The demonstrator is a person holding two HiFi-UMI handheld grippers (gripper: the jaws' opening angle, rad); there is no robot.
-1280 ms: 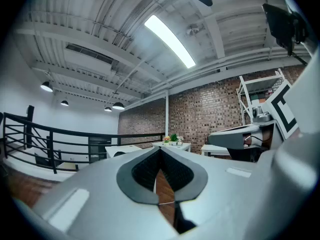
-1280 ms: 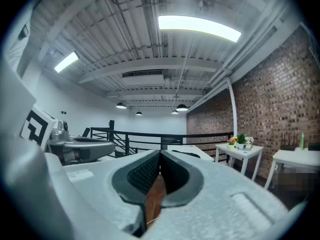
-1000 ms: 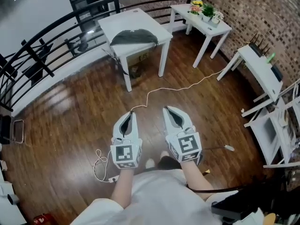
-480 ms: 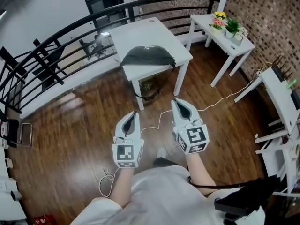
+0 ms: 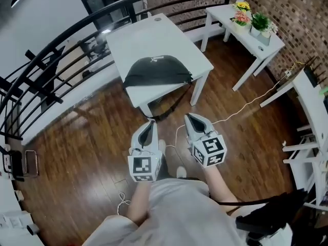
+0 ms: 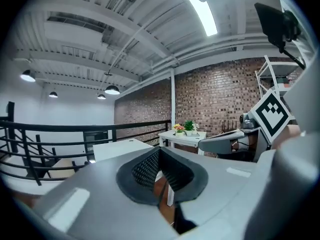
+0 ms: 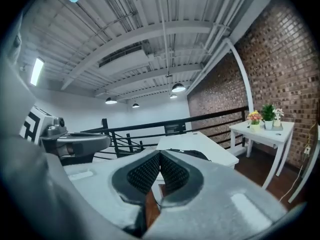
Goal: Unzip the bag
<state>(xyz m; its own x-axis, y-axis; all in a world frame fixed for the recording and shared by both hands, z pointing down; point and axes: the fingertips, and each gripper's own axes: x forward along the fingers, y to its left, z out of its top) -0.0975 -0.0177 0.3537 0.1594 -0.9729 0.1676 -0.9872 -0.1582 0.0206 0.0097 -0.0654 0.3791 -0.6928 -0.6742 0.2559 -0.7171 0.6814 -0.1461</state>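
Bag (image 5: 156,72) lies on white worktop (image 5: 154,32)

Dark and domed, it sits by the near edge. The left gripper (image 5: 149,124) and right gripper (image 5: 190,118) hover closed and empty over the wooden floor (image 5: 77,142). A black railing (image 5: 56,37) and brick wall (image 5: 302,9) stand beyond.

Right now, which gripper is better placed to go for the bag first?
Right, narrowly. The left gripper and right gripper are both shut, empty and about equally short of the white table, but the right one's view looks straight at the black bag; the left one's shows the table, no bag.
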